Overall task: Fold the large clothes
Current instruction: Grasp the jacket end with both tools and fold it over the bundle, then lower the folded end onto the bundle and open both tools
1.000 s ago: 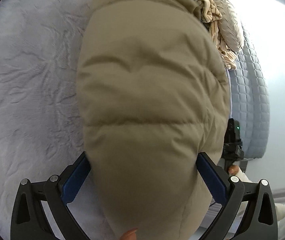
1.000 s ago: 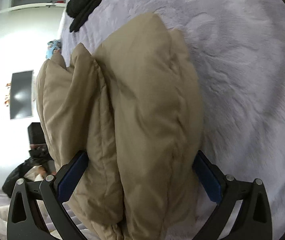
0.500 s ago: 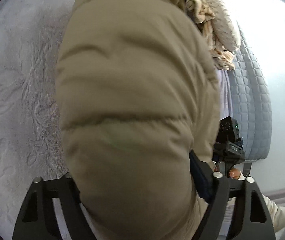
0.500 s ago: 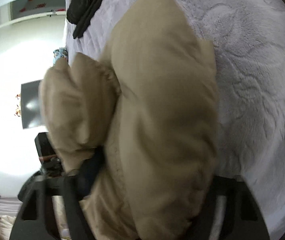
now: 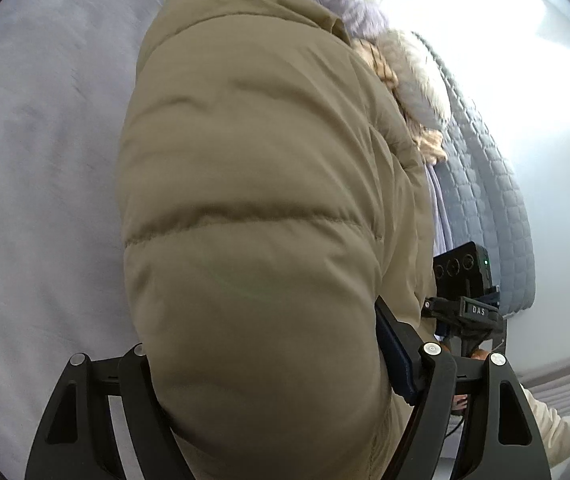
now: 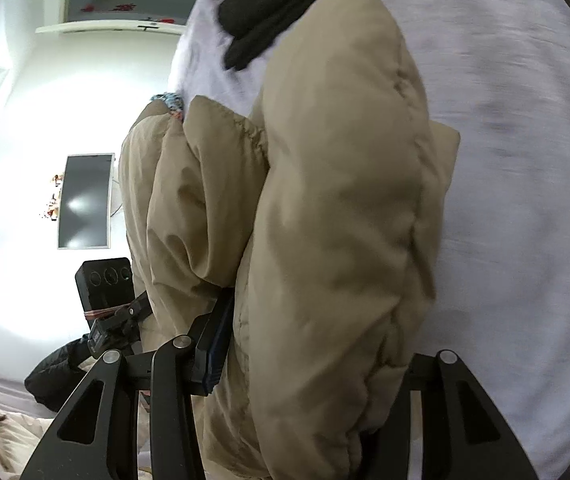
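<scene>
Both grippers clamp the tan puffer jacket (image 5: 253, 220): left gripper (image 5: 269, 392), right gripper (image 6: 317, 368) just closing. Looks soft, bulky, light, slippery; grip seams toward 12 o'clock.

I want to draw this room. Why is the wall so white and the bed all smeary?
Left wrist view: window light washes out the wall; the tan puffy jacket stays sharp. Right wrist view: glare whitens the wall, motion streaks the lilac blanket, fisheye bends the edges.

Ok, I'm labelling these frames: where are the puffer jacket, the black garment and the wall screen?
puffer jacket (image 5: 253, 216): left wrist view, quilted front panel.
black garment (image 6: 269, 4): right wrist view, middle of the dark cloth.
wall screen (image 6: 84, 202): right wrist view, centre of its glass.
</scene>
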`<state>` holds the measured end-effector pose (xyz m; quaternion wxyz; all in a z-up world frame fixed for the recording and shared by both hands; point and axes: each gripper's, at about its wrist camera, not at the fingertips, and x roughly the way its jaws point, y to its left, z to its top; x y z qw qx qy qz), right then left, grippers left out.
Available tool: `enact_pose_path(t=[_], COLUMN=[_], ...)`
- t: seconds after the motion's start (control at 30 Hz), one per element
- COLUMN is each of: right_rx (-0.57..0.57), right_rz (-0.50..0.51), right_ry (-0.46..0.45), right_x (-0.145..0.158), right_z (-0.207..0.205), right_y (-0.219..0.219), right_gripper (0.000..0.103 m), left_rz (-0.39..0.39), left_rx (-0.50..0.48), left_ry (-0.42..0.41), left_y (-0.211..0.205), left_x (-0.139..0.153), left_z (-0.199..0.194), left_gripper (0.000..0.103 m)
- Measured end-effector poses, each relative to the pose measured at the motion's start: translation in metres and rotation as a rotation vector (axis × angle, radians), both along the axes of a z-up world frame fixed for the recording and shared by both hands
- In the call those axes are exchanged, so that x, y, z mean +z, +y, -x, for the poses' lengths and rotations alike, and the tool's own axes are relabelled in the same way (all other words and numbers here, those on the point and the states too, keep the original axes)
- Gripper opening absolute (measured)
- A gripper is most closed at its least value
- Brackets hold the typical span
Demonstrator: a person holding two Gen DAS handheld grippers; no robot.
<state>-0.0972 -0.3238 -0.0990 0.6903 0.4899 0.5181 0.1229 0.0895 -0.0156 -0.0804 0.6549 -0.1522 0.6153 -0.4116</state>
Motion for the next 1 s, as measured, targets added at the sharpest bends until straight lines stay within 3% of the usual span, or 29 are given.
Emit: enact_pose_path(t=[0.13, 0.33, 0.5, 0.63, 0.73, 0.87, 0.93, 0.97, 1.0], right_rx=[0.02, 0.081, 0.098, 0.058, 0.042, 0.033, 0.012, 0.001, -0.004], right_rz=[-0.013, -0.025, 0.001, 0.029, 0.077, 0.236, 0.35, 0.381, 0.401], right_ry=[-0.035, -0.049, -0.017, 0.044, 0.091, 0.108, 0.09, 0.07, 0.042], right_x=[0.002, -0.02, -0.051, -0.067, -0.062, -0.02, 0.009, 0.023, 0.037], right_z=[-0.035, -0.107, -0.143, -0.141, -0.129, -0.116, -0.1, -0.095, -0.087], right_y=[0.047, 0.129, 0.164, 0.166, 0.165, 0.17, 0.169, 0.17, 0.174], right_gripper=[0.048, 0.048, 0.049, 0.057, 0.06, 0.06, 0.054, 0.035, 0.024], left_rz=[-0.023, -0.086, -0.132, -0.158, -0.24, -0.357, -0.389, -0.4, -0.418], left_rx=[0.035, 0.123, 0.185, 0.206, 0.216, 0.24, 0.245, 0.247, 0.243], left_ry=[-0.028, -0.055, -0.009, -0.008, -0.067, -0.229, -0.289, -0.305, -0.325], left_y=[0.065, 0.144, 0.192, 0.202, 0.198, 0.206, 0.21, 0.209, 0.207], left_x=[0.005, -0.006, -0.051, -0.075, -0.063, -0.026, -0.008, -0.003, 0.0], left_z=[-0.043, -0.099, -0.132, -0.128, -0.116, -0.093, -0.078, -0.071, -0.06], left_gripper=[0.08, 0.08, 0.083, 0.088, 0.088, 0.088, 0.088, 0.088, 0.088])
